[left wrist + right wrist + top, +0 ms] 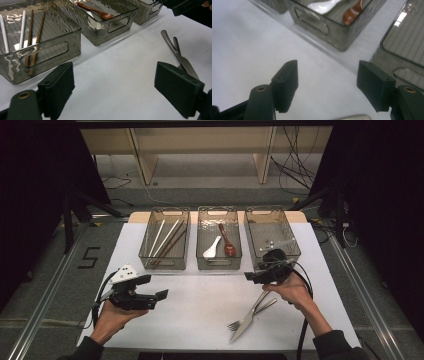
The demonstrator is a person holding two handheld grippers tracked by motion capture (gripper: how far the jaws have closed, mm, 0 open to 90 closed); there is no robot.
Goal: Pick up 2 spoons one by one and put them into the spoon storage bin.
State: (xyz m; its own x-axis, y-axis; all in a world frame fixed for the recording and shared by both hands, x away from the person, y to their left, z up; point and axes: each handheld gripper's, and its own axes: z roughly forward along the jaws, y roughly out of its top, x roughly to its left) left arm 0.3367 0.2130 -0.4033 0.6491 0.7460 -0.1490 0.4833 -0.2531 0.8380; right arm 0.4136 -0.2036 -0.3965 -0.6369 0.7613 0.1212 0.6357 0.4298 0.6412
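While 3 clear bins stand in a row along the far edge of the white table (200, 310), each seems kept for 1 kind of utensil: the left bin (164, 239) holds chopsticks (167, 240), the middle bin (218, 239) a white spoon (212, 249) and a brown spoon (228, 243), and the right bin (271, 236) something pale that is too small to name for sure. That layout suggests sorting, with the right bin most likely meant for the metal pieces.

A fork (239, 320) and a knife (252, 312) lie crossed near the table's near-right corner, handles pointing toward the right bin, not yet sorted. The right gripper (250, 277) hangs above the table just in front of the right bin, beyond the handles, jaws spread wide with nothing between them, so it looks ready to come down on 1 handle. The left gripper (160, 295) waits over the near-left part of the table, jaws likewise parted and empty, aimed across toward the cutlery, probably kept out of the way.
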